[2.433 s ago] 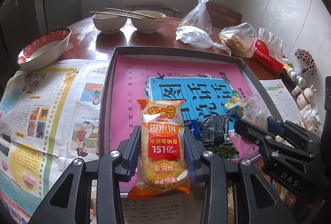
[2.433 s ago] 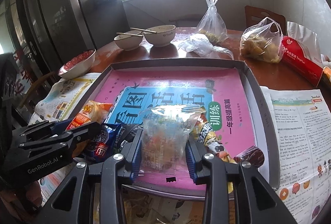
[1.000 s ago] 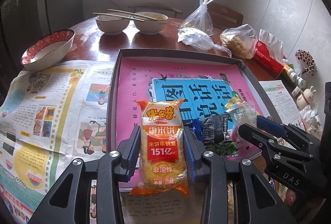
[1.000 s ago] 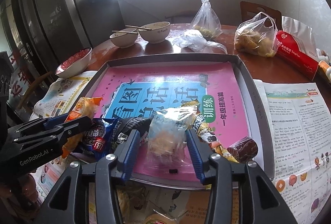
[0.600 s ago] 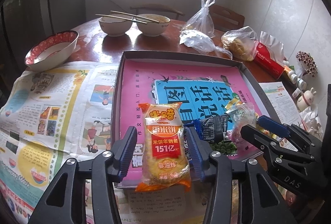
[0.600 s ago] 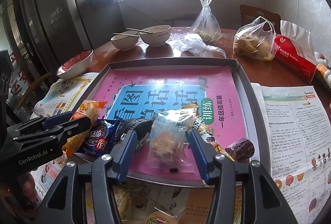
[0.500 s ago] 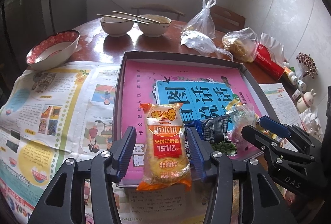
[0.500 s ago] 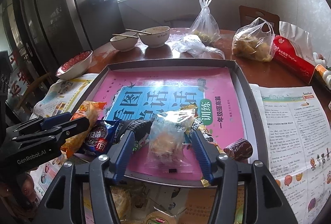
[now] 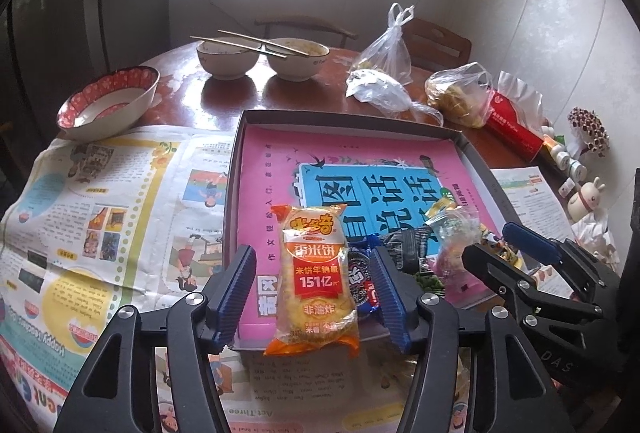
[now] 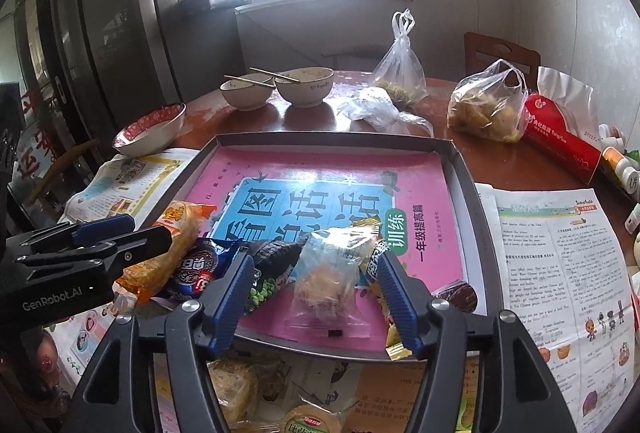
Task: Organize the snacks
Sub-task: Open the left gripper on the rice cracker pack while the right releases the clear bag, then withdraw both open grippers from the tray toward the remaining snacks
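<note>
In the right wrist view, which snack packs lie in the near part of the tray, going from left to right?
Orange rice cracker pack → blue cookie pack → black pack → clear pack → dark red round snack.

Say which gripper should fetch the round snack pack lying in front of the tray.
Right. The round snack pack lies on the newspaper just below the right gripper, whose jaws have just opened off the clear packet. The left gripper stands over the orange rice-cracker pack, further away.

Three bowls [image 9: 107, 104] on the table [image 9: 320, 89], one pair of chopsticks [image 9: 252, 43], one tray [image 9: 476, 157], three plastic bags [image 10: 486, 101], two grippers [image 9: 312, 293], two newspapers [image 9: 92, 201], one red packet [image 10: 560, 135]
</note>
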The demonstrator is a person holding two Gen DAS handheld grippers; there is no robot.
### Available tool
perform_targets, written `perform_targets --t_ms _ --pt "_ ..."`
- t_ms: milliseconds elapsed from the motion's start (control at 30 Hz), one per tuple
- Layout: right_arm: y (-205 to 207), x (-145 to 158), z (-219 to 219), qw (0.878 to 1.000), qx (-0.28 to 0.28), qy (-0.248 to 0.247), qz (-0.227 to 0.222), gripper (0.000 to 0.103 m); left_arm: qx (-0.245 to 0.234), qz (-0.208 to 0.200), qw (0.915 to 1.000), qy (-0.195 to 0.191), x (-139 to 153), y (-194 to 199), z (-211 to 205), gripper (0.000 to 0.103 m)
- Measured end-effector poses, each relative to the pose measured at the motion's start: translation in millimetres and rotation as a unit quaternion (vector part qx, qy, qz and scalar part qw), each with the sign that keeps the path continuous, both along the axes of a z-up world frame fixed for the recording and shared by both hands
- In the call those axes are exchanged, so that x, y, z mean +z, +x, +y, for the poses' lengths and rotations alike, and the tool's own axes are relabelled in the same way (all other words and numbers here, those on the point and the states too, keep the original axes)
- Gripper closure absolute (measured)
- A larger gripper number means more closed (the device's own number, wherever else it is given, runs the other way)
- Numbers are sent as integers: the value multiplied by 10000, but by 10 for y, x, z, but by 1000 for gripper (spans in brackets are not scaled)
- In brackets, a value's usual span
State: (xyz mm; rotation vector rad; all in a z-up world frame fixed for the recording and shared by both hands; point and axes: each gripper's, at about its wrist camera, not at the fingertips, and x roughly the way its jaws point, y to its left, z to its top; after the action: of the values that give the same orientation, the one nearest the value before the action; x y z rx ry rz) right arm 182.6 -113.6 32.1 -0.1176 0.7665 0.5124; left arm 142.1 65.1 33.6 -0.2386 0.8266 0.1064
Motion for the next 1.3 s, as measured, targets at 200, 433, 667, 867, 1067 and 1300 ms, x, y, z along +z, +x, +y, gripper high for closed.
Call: perform_targets --t_ms 200,433,667,867,1067,1300 --pt "-44 49 -25 10000 11 38 -79 37 -5 -65 10000 24 52 -55 -21 41" --pt "-113 117 -45 9998 38 92 -175 33 -68 -149 9999 37 127 -113 -77 41" --pt "-189 214 -115 9993 6 192 -322 31 -116 -220 9997 -19 207 -192 -120 34" --pt "-240 336 -245 9986 -48 317 -433 28 -210 -264 9994 -16 289 -267 -196 32" --pt "-300 432 -387 9979 -110 398 -499 27 -285 -281 9992 -10 350 -324 -274 30" --pt "-365 515 -587 9971 -222 469 -558 25 -375 -291 9989 -39 389 -380 -348 30"
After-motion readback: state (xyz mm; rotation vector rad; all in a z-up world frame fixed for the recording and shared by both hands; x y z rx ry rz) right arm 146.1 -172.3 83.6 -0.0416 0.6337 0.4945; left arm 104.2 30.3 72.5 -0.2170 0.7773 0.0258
